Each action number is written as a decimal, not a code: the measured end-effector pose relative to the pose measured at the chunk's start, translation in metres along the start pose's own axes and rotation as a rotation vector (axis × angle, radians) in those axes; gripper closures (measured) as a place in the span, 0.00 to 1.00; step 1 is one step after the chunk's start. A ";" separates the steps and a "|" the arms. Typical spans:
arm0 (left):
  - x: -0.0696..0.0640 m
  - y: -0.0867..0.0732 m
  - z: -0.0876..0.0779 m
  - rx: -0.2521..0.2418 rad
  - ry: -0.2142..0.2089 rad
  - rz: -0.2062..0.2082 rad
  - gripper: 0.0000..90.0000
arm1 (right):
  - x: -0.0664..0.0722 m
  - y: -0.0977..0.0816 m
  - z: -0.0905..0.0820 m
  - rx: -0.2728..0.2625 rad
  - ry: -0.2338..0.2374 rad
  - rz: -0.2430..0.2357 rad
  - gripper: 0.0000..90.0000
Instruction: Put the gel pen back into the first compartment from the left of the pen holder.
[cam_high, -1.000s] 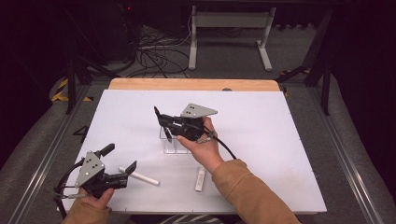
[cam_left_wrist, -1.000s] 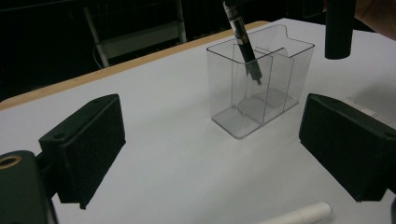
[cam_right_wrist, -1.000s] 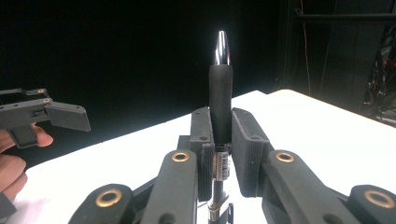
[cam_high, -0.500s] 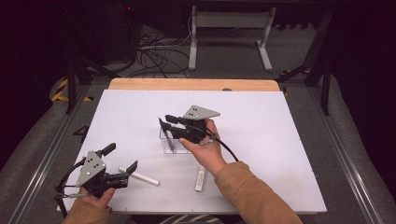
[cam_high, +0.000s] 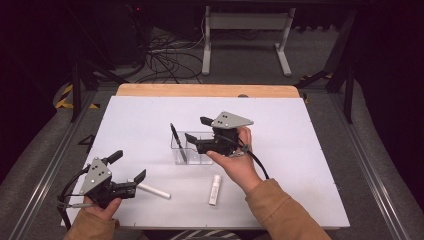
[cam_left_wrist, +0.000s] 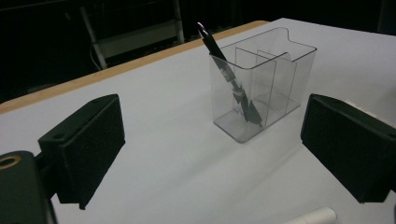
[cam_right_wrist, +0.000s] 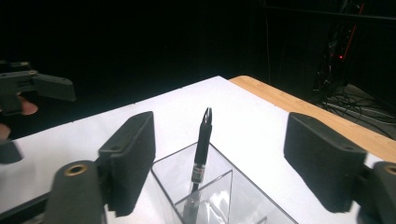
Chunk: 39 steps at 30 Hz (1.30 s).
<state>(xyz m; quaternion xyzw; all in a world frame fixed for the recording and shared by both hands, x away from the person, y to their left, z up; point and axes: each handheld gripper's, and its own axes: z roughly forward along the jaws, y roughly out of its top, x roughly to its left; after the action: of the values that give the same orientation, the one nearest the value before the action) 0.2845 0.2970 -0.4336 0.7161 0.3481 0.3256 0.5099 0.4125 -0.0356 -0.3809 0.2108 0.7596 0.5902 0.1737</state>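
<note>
A clear plastic holder (cam_high: 196, 150) with compartments stands mid-table. A black pen (cam_high: 177, 141) leans in its left end. My right gripper (cam_high: 196, 128) hovers over the holder's right part, open and holding nothing. In the right gripper view the pen (cam_right_wrist: 201, 144) rises from the holder (cam_right_wrist: 219, 196) between the wide-apart jaws. My left gripper (cam_high: 129, 166) rests open near the front left corner, with a white marker (cam_high: 152, 190) lying just beside its right jaw. The left gripper view looks toward the holder (cam_left_wrist: 266, 79) and the pen (cam_left_wrist: 229, 74), and the marker's end (cam_left_wrist: 317, 216) shows at the bottom.
A second white marker (cam_high: 215, 189) lies near the front edge, beside the right forearm. The white tabletop (cam_high: 310, 150) has a wooden strip (cam_high: 205, 90) along its far side. Cables and a metal stand sit on the floor beyond.
My right gripper has drawn back to the right, away from the pen, which now leans alone in the holder. The left gripper has stayed put.
</note>
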 end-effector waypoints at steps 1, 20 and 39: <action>0.001 0.000 -0.001 -0.002 -0.003 -0.006 0.08 | 0.000 0.001 -0.005 -0.006 -0.003 0.010 0.27; 0.000 0.006 0.003 0.057 -0.094 0.013 0.06 | -0.010 -0.005 -0.053 -0.048 -0.016 0.047 0.24; -0.001 0.013 0.011 0.065 -0.186 0.074 0.14 | -0.028 -0.037 -0.101 -0.024 -0.047 0.047 0.17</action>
<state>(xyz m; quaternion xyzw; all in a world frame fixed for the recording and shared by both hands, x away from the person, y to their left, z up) 0.2952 0.2875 -0.4244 0.7719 0.2830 0.2647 0.5041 0.3803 -0.1409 -0.3924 0.2403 0.7431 0.5980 0.1800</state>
